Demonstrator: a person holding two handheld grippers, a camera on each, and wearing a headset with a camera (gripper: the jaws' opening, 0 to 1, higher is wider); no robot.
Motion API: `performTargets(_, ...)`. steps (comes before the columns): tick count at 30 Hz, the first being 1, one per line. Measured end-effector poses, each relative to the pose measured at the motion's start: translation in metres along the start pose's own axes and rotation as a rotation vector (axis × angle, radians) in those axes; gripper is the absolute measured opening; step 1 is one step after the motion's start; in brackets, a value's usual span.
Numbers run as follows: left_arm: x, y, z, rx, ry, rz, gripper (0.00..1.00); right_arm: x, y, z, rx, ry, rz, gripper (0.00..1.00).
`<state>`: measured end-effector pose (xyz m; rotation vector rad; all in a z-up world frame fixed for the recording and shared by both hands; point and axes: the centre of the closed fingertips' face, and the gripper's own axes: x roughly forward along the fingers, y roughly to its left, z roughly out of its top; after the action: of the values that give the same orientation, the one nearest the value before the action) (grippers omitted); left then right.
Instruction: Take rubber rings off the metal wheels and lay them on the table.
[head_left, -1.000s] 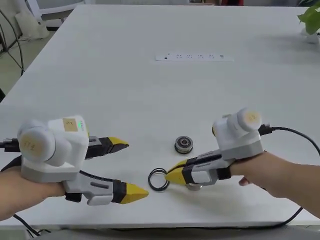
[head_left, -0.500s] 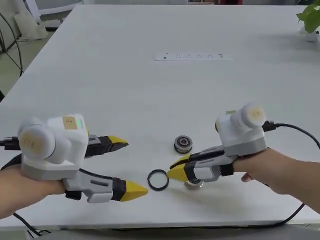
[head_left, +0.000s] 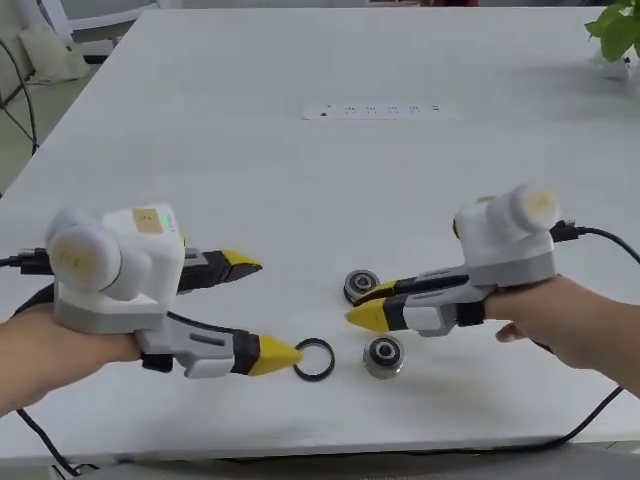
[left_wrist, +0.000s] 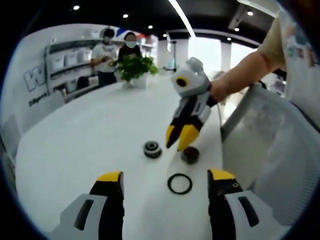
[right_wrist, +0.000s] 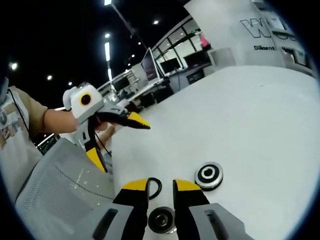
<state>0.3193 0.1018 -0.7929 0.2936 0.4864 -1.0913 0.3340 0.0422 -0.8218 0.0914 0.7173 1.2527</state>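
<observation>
On the tabletop (head_left: 250, 150), one ring (head_left: 314, 359) was laid free beside its wheel (head_left: 383, 356).
The ring was seen flat just beside the near wheel, apart from it, so that step was judged done; the far wheel (head_left: 361, 286) appeared still ringed and was judged next. The left gripper (head_left: 270, 310) was held low with jaws spread wide and empty, one tip just beside the ring, perhaps to steady it. The right gripper (head_left: 365, 306) was held above and between the two wheels, jaws nearly closed on nothing, likely poised for the far wheel.
</observation>
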Motion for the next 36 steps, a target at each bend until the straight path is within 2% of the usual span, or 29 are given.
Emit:
performTargets(15, 0.019, 0.016, 0.013, 0.009, -0.005, 0.001, 0.65, -0.015, -0.020, 0.006, -0.025, -0.043, -0.077, 0.20)
performTargets(26, 0.036, 0.027, 0.017, 0.002, -0.007, 0.010, 0.60, -0.018, -0.033, 0.004, -0.046, -0.040, -0.120, 0.22)
performTargets(30, 0.041, 0.028, 0.019, 0.004, -0.007, 0.005, 0.58, -0.018, -0.039, 0.001, -0.070, -0.027, -0.139, 0.26)
performTargets(36, 0.050, 0.027, 0.018, 0.004, 0.003, -0.007, 0.57, -0.015, -0.044, -0.004, -0.093, -0.008, -0.148, 0.25)
